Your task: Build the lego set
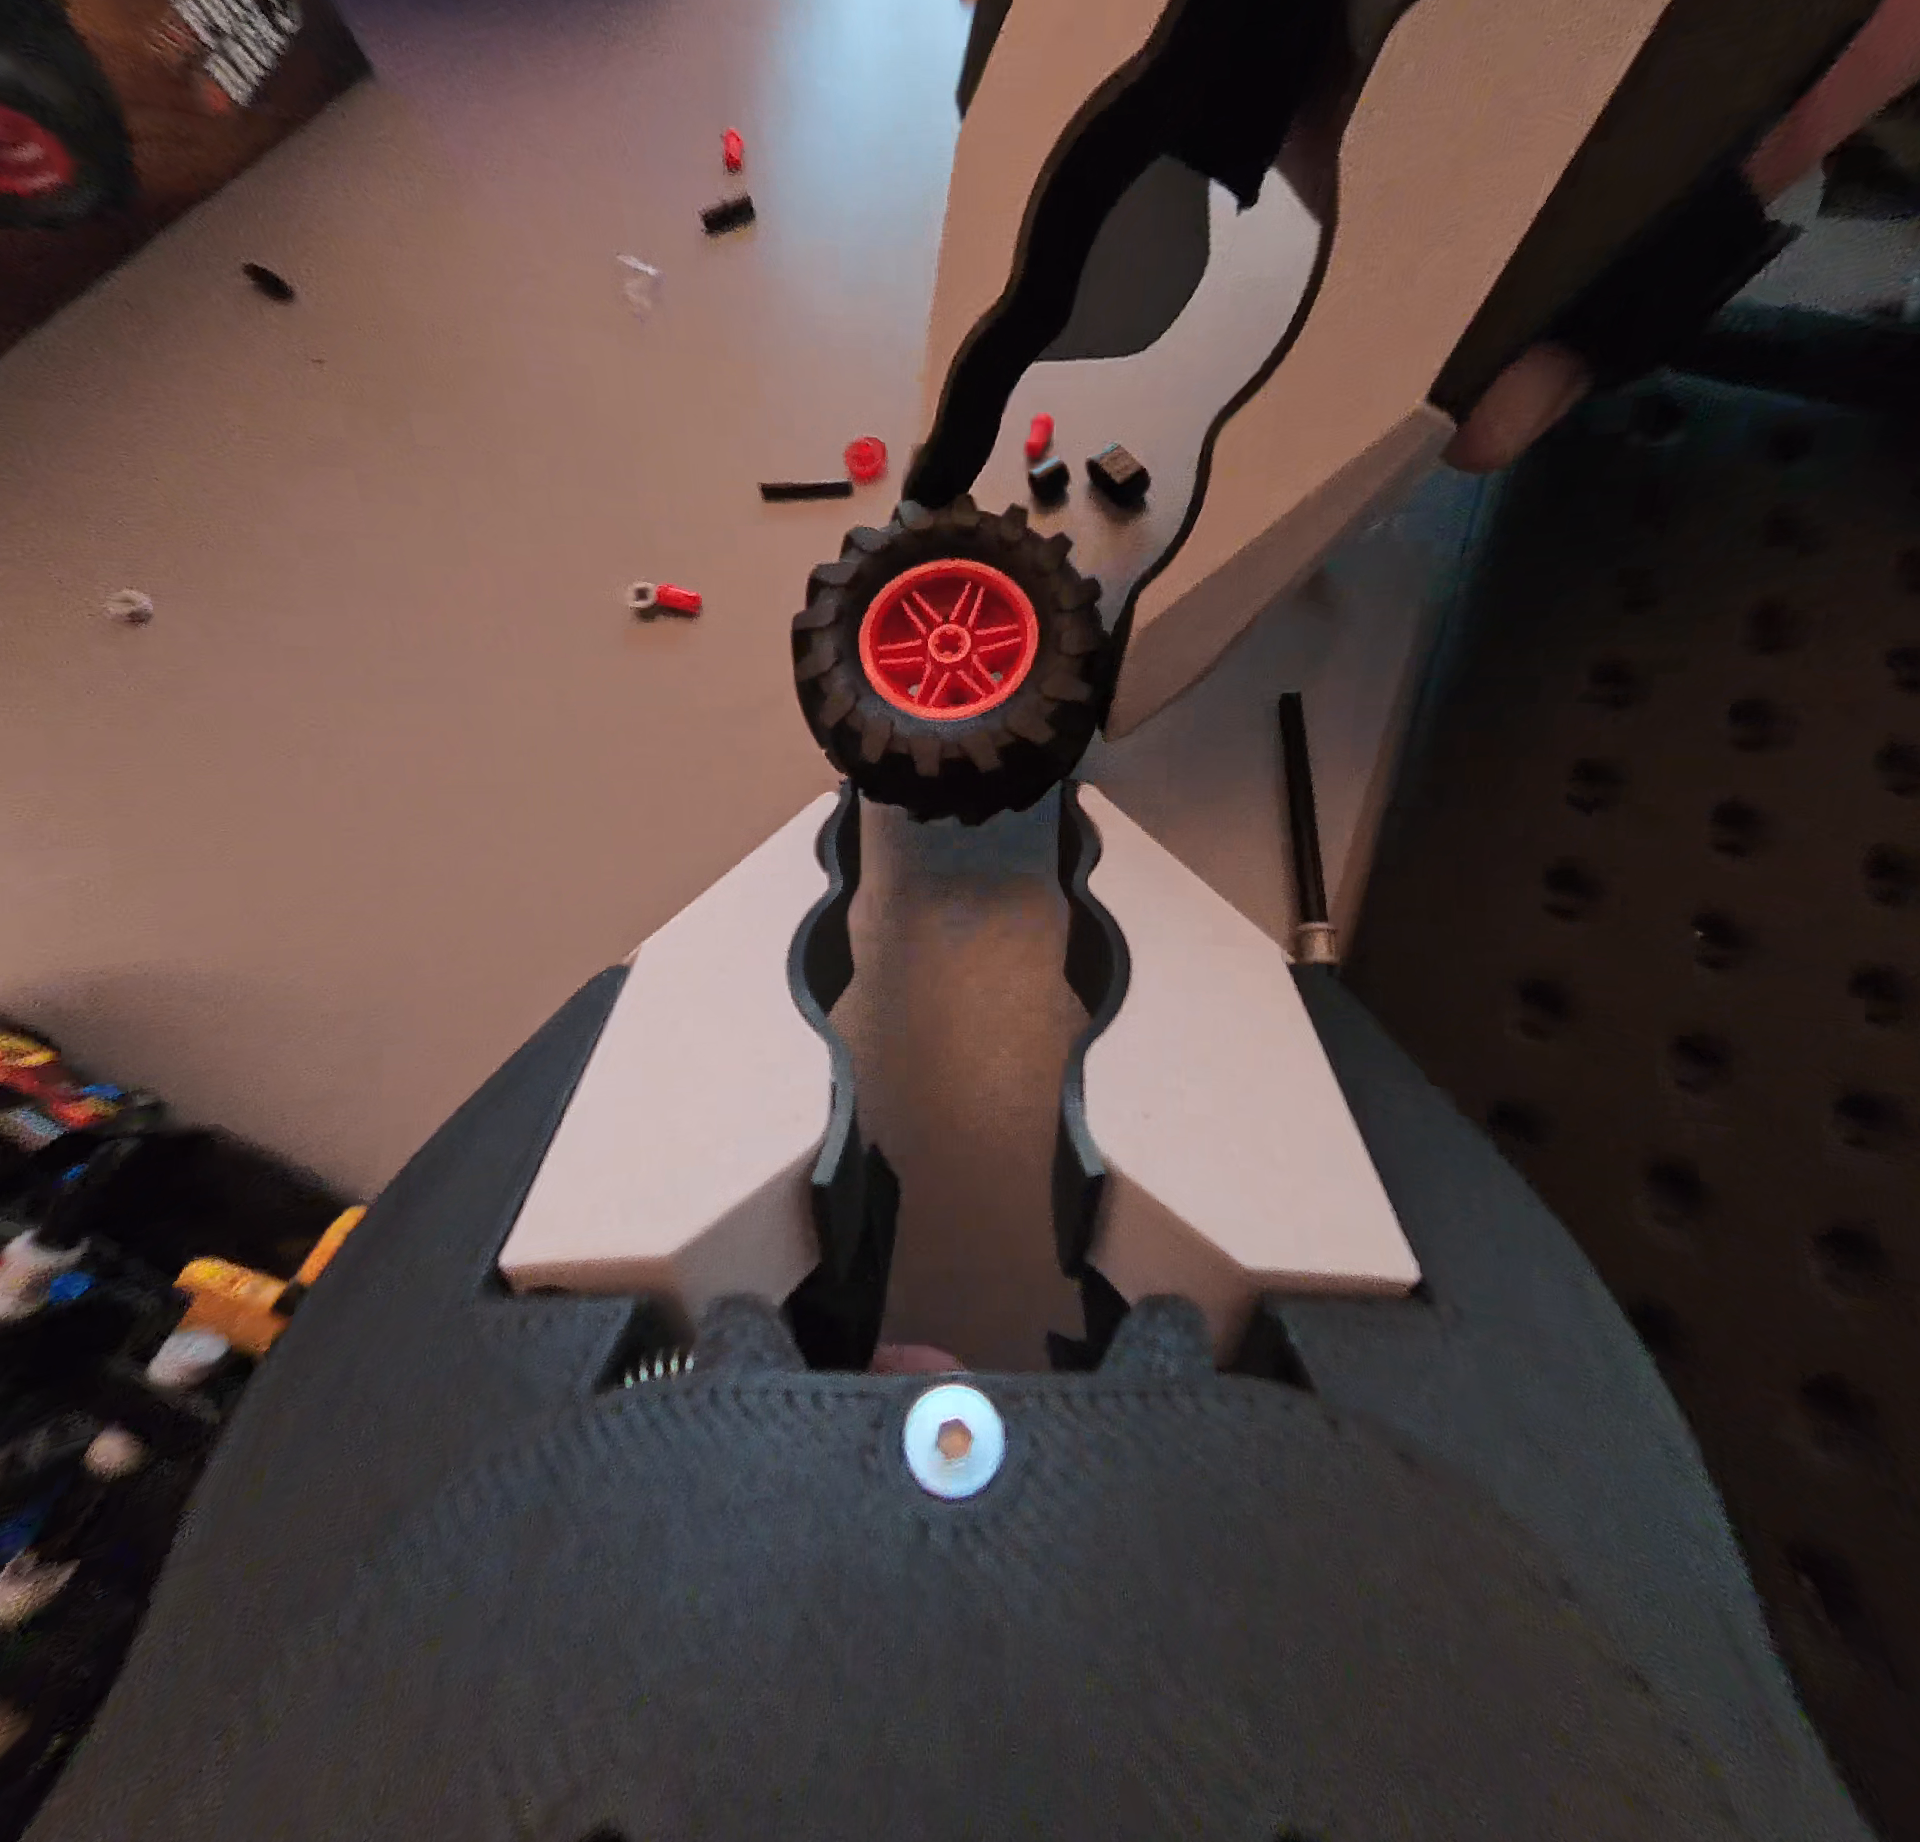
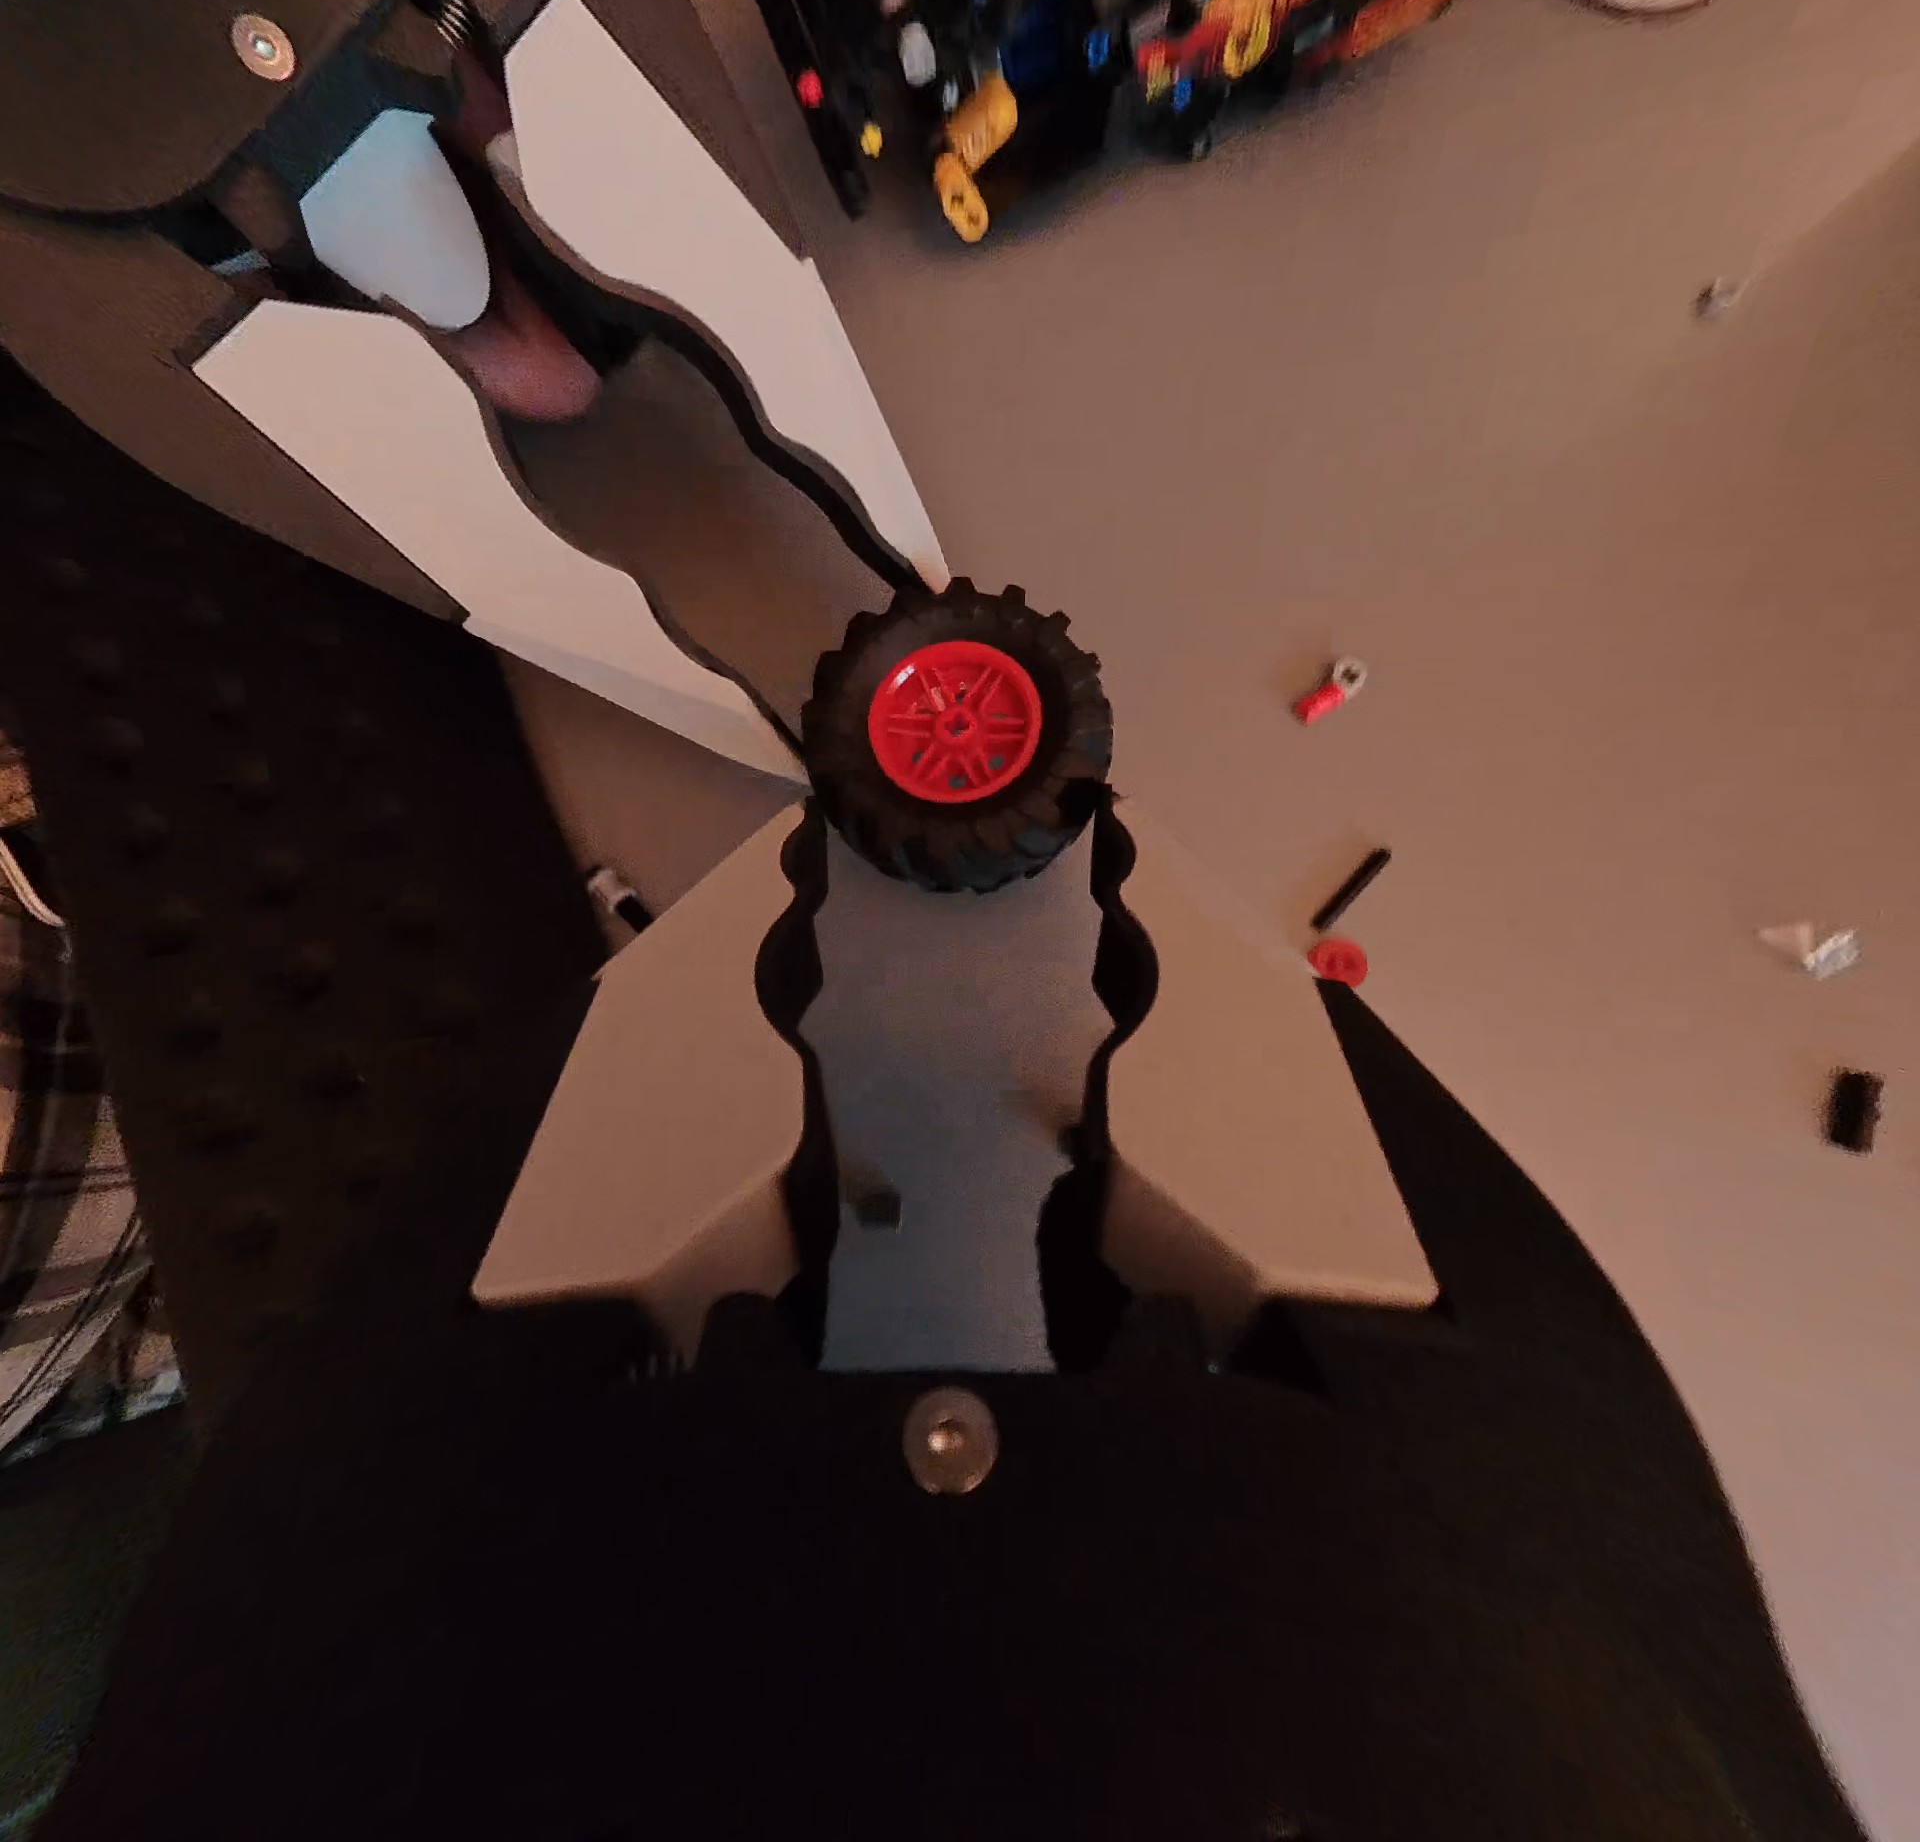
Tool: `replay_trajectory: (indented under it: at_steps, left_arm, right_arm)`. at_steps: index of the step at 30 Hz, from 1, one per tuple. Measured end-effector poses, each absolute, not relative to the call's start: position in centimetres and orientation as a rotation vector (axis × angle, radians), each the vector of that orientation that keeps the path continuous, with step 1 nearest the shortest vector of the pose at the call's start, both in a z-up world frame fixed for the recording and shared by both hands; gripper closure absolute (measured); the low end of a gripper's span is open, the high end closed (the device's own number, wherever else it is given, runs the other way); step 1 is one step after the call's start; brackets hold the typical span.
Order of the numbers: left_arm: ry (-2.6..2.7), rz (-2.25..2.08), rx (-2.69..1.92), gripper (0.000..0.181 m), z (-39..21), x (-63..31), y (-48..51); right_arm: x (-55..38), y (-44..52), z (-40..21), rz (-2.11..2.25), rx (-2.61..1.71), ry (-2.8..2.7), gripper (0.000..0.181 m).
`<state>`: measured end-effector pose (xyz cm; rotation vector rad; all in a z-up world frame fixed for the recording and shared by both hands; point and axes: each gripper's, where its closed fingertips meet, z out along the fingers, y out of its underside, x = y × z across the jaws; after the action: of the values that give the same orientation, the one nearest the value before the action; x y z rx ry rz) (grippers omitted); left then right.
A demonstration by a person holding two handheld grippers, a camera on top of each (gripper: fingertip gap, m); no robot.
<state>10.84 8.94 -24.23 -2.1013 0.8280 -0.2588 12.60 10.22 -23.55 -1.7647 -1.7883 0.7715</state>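
A black knobbly tyre on a red spoked wheel [image 1: 948,639] hangs above the pale table [image 1: 416,753], held between both grippers. My left gripper [image 1: 956,800] comes in from below in the left wrist view, and its two fingertips clamp the tyre's lower edge. My right gripper [image 1: 1023,587] comes in from the upper right and clamps the tyre's upper right side. In the right wrist view the wheel [image 2: 954,722] sits at the tips of my right gripper [image 2: 956,816], and my left gripper [image 2: 868,675] grips it from the upper left.
Small loose parts lie on the table: a red round piece [image 1: 864,457], a black axle [image 1: 805,490], a red-and-grey pin [image 1: 665,599], black bricks [image 1: 1117,467] and a long black axle [image 1: 1304,816]. The set's box [image 1: 156,78] stands at the far left. A dark studded mat [image 1: 1662,961] lies on the right. The long black axle [image 1: 1304,816] is about 5 centimeters from both grippers' fingertips.
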Motion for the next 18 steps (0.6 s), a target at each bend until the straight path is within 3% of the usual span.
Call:
replay_trajectory:
  at_steps: [9, 11, 15, 18]
  left_arm:
    - [0.975, 0.098, -1.829, 0.118, -20.7, 6.9, 7.1]
    - [1.014, 0.192, -1.769, 0.121, -20.4, 6.8, 6.8]
    - [1.073, 0.338, -1.683, 0.126, -20.7, 6.5, 6.7]
    - [1.104, 0.23, -1.804, 0.126, -23.3, 6.9, 6.3]
  right_arm:
    - [8.1, 7.3, -20.3, 0.726, -1.574, -1.87, 0.136]
    - [7.2, 6.9, -19.6, 0.762, -1.568, -1.874, 0.137]
    - [5.9, 6.0, -17.8, 0.945, -1.574, -1.831, 0.161]
    - [6.4, 6.2, -20.2, 0.865, -1.647, -1.923, 0.161]
